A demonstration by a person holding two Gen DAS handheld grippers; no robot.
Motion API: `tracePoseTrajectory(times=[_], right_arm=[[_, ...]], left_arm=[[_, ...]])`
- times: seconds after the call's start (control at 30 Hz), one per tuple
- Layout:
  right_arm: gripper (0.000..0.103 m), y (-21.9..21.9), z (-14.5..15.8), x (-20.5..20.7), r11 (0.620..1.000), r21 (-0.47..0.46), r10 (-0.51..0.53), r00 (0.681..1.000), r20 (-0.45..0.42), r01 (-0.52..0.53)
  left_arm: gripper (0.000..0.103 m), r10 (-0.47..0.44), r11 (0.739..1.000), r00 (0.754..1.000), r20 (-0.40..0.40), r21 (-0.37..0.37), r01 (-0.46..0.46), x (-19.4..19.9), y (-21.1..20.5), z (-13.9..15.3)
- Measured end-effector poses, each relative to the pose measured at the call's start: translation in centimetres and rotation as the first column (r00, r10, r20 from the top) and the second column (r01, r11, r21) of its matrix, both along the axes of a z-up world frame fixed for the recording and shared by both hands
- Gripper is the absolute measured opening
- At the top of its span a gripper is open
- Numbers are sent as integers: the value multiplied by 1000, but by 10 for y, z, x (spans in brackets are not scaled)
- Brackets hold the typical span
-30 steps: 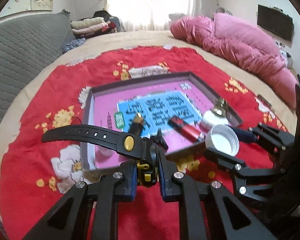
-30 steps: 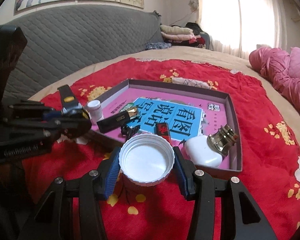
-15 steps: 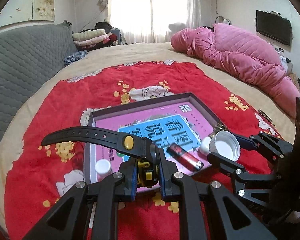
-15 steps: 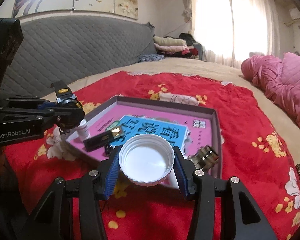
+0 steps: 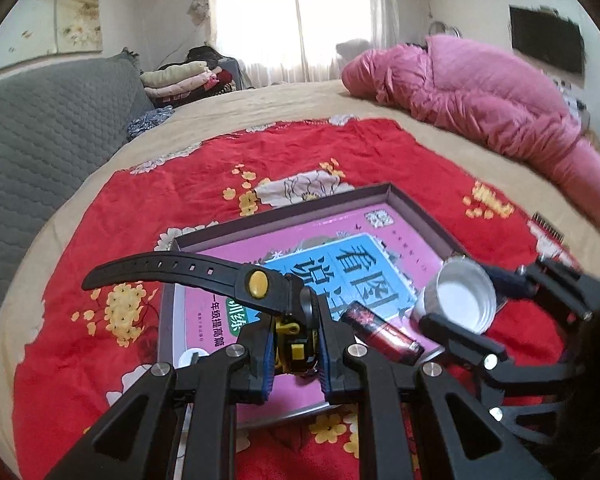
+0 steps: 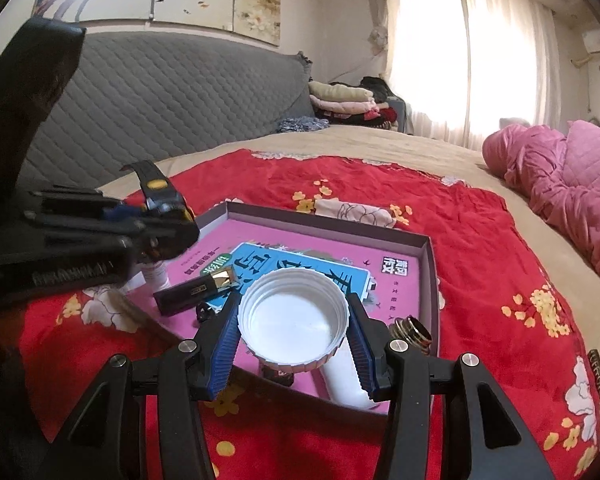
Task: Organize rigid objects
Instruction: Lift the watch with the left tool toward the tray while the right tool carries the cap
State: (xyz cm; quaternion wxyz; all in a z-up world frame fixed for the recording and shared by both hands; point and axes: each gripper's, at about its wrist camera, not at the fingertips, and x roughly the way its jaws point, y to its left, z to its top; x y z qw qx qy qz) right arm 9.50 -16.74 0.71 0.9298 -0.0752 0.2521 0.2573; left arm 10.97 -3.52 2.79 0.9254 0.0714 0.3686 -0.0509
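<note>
Both your hand-held grippers are loaded above the tray.

Your left hand-held gripper (image 5: pixel 296 354) pinches the black watch (image 5: pixel 204 276) by its case, strap sticking out left, over the tray's (image 6: pixel 426 264) near-left corner. Your right hand-held gripper (image 6: pixel 293 332) clamps the white cap (image 6: pixel 293 320), open side facing the camera, over the tray's near edge. In the tray: pink book (image 6: pixel 332 256), red lighter (image 5: pixel 384 334), black-gold lighter (image 6: pixel 196 292), white bottle (image 6: pixel 346 380). The tray sits on the red floral blanket (image 6: pixel 480 248) on the bed.
</note>
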Motion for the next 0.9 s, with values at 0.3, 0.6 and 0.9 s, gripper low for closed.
tracePoseTrajectory(times=[0.3, 0.6, 0.9], right_arm=[[52, -2, -4, 10, 1000, 11, -3, 1000, -15, 3], [52, -2, -11, 19, 1000, 11, 12, 998, -58, -11], [52, 1, -17, 24, 1000, -2, 29, 995, -96, -29]], left_arm=[[17, -41, 998, 998, -41, 35, 42, 9, -16, -17], [17, -58, 997, 995, -79, 50, 62, 13, -24, -28], [17, -72, 993, 993, -96, 86, 80, 17, -27, -34]])
